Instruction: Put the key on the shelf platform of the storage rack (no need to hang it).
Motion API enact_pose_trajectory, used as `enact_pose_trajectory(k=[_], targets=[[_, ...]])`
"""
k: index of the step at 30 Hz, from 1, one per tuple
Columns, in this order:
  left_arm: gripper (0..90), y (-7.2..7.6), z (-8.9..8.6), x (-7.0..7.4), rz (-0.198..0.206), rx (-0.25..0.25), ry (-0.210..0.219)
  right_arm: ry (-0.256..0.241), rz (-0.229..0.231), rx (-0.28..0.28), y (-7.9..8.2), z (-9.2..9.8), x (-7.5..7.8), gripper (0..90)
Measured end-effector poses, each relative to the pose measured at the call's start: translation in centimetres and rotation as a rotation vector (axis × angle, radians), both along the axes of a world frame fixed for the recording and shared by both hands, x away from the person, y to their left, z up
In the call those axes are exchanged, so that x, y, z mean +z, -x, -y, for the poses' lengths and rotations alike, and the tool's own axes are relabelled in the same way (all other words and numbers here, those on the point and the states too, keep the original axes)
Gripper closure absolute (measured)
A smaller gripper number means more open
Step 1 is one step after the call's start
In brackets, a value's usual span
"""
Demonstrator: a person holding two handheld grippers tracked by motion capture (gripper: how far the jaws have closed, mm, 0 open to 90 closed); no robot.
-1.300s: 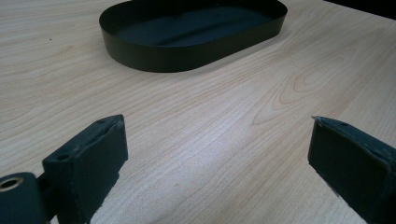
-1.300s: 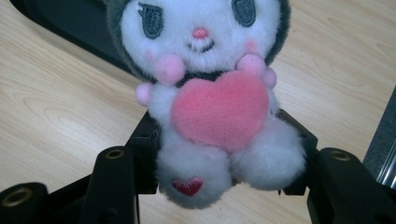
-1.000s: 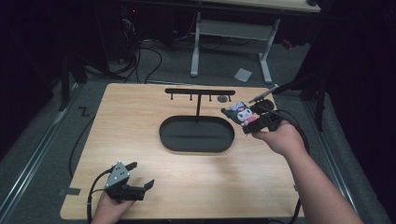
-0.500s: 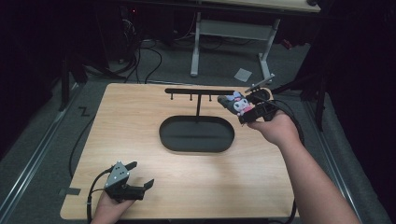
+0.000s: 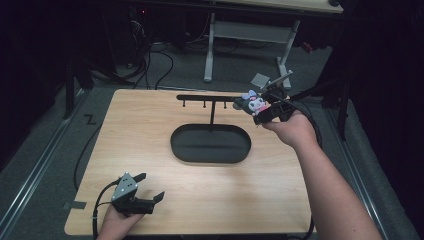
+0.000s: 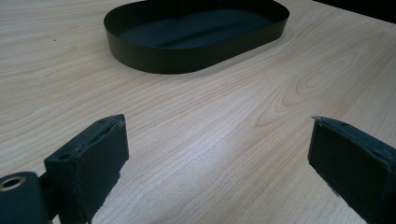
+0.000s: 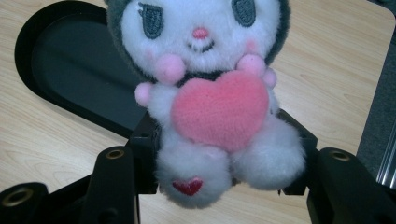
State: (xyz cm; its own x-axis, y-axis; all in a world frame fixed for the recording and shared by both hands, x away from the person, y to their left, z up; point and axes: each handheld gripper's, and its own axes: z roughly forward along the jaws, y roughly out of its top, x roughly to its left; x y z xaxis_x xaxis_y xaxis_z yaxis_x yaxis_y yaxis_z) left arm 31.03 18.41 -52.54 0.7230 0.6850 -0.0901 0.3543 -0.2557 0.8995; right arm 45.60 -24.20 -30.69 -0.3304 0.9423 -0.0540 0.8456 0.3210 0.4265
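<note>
Since the earlier frames, the right gripper [image 5: 264, 111] has carried the plush toy [image 5: 254, 103] up and back from beside the tray toward the right end of the hanging rack [image 5: 210, 97], where it now sits held in the air just beside the bar's tip. In the right gripper view the plush toy [image 7: 212, 88], a white and grey doll hugging a pink heart, is clamped low on its body between the fingers [image 7: 142, 156], face toward the camera and roughly upright. Whether any loop on its head has reached a peg cannot be told; the head end is too small in the high view.

Below and in front of the toy lies the black oval tray [image 5: 175, 145], which has nothing in it, with the rack's post rising from its far edge. The rack's small pegs hang bare.

Nearer the person, the left gripper [image 5: 150, 192] rests low over the table [image 5: 150, 125] at the front left corner, its fingers [image 6: 93, 154] spread wide with nothing between them, pointing toward the tray [image 6: 140, 60].

As a judgement: pick-up and carry are done; hooking the toy onto the rack and letting go remain.
</note>
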Motion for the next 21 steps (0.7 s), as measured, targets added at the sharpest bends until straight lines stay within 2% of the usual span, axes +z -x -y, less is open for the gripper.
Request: enact_pose_trajectory(k=[4, 10, 15, 16, 18, 21], targets=[[5.5, 0.0, 0.0, 0.0, 0.000, 0.000, 0.000, 0.010, -0.003, -0.009, 0.0, 0.3, -0.2, 46.4], [5.5, 0.0, 0.1, 0.0, -0.002, -0.005, -0.002, 0.002, -0.011, -0.044, 0.1, 1.8, -1.2, 46.3], [5.6, 0.0, 0.1, 0.0, -0.003, -0.005, -0.005, -0.013, -0.026, -0.062, 0.4, 2.9, -2.8, 46.1], [5.6, 0.0, 0.2, 0.0, -0.003, -0.005, -0.005, -0.023, -0.033, -0.067, 0.5, 3.2, -3.7, 46.0], [5.6, 0.0, 0.2, -0.1, -0.003, -0.007, -0.008, -0.027, -0.037, -0.066, 0.6, 3.3, -4.0, 45.9], [5.6, 0.0, 0.2, -0.1, -0.005, -0.009, -0.009, -0.044, -0.054, -0.071, 0.7, 3.6, -5.5, 45.6]])
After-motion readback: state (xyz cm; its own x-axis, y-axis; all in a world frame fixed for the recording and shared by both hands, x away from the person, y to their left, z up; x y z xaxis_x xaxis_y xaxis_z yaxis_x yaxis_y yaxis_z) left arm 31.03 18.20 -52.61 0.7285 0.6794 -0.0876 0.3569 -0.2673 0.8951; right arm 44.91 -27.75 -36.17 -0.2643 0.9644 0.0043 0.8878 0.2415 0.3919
